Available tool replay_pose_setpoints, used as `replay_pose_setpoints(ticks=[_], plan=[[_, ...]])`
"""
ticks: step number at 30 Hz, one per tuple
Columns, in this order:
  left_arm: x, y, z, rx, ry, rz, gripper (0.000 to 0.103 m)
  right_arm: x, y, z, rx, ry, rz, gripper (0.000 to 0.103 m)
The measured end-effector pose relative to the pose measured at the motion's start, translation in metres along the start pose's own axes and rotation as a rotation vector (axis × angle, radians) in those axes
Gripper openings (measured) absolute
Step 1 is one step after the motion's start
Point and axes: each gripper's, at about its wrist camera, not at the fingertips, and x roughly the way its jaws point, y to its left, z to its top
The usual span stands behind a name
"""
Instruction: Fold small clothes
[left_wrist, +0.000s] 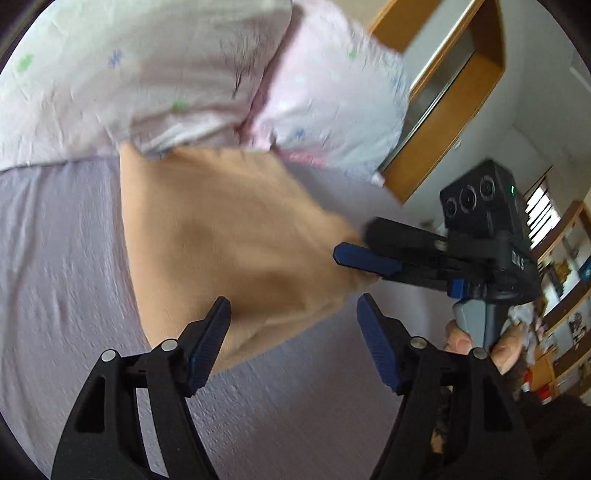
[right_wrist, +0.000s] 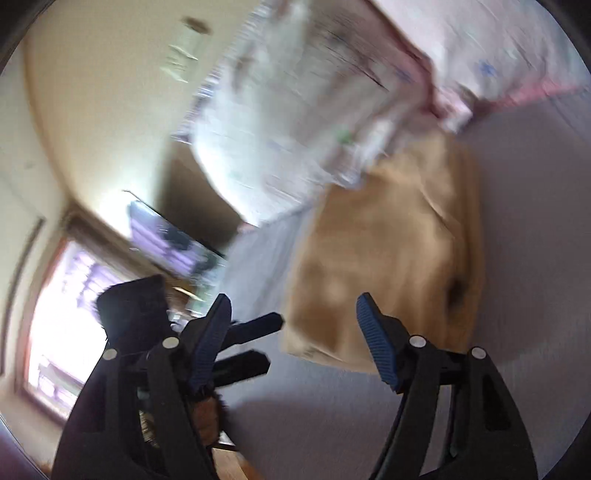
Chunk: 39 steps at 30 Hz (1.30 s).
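Left wrist view: my left claw (left_wrist: 293, 314) was spread, hovering over the near edge of the tan garment (left_wrist: 221, 236), which lay flat on the lilac bed sheet (left_wrist: 55, 266) below the floral pillows (left_wrist: 155, 81). My right claw (left_wrist: 354, 254) lay at the garment's right corner; grip unclear.

Right wrist view: blurred. My right claw (right_wrist: 293, 314) was spread; garment (right_wrist: 388, 251) just ahead on the sheet (right_wrist: 517, 221); left claw (right_wrist: 269, 339) alongside
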Motion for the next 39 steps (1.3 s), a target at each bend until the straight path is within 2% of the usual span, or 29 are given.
replay_pose_setpoints(ticks=[2, 3, 5, 7, 8, 9, 10, 12, 13, 15, 16, 19, 23, 27, 29, 39], plan=[[0.015, 0.003, -0.010, -0.003, 0.053, 0.059, 0.072, 0.009, -0.029, -0.008, 0.099, 0.029, -0.038, 0.059], [0.019, 0.004, -0.014, 0.002, 0.057, 0.072, 0.071, 0.005, -0.041, -0.015, 0.132, 0.006, 0.010, 0.055], [0.012, 0.000, -0.018, 0.021, 0.028, 0.075, 0.072, -0.008, -0.036, -0.020, 0.128, -0.006, 0.017, 0.056], [-0.003, -0.004, -0.023, 0.025, -0.006, 0.080, 0.076, -0.026, -0.021, -0.026, 0.057, -0.069, -0.010, 0.075], [-0.010, -0.006, -0.028, 0.028, -0.031, 0.101, 0.087, -0.036, -0.012, -0.029, 0.003, -0.105, -0.027, 0.079], [-0.020, -0.007, -0.034, 0.029, -0.064, 0.152, 0.099, -0.048, 0.001, -0.038, -0.070, -0.141, -0.071, 0.090], [-0.027, -0.006, -0.040, 0.024, -0.089, 0.209, 0.102, -0.058, 0.009, -0.047, -0.115, -0.169, -0.137, 0.101], [-0.035, -0.004, -0.053, 0.007, -0.110, 0.341, 0.102, -0.070, 0.021, -0.067, -0.192, -0.209, -0.315, 0.101], [-0.035, -0.003, -0.055, -0.004, -0.102, 0.378, 0.102, -0.070, 0.023, -0.076, -0.224, -0.196, -0.386, 0.101], [-0.031, 0.002, -0.060, -0.032, -0.077, 0.425, 0.102, -0.053, 0.024, -0.088, -0.278, -0.157, -0.481, 0.101], [-0.027, 0.006, -0.061, -0.048, -0.059, 0.442, 0.102, -0.047, 0.025, -0.092, -0.294, -0.142, -0.500, 0.101], [-0.013, 0.016, -0.063, -0.074, -0.002, 0.480, 0.102, -0.016, 0.023, -0.095, -0.316, -0.085, -0.546, 0.101], [-0.013, 0.015, -0.070, -0.035, 0.017, 0.508, 0.102, 0.008, 0.014, -0.101, -0.305, -0.037, -0.595, 0.101], [-0.004, 0.008, -0.075, 0.031, 0.055, 0.583, 0.102, 0.024, 0.017, -0.102, -0.345, -0.012, -0.671, 0.101], [-0.004, 0.009, -0.074, 0.025, 0.054, 0.580, 0.102, 0.026, 0.019, -0.106, -0.363, -0.009, -0.712, 0.101], [-0.004, 0.008, -0.073, 0.031, 0.052, 0.583, 0.102, 0.025, 0.018, -0.106, -0.345, -0.011, -0.722, 0.101]])
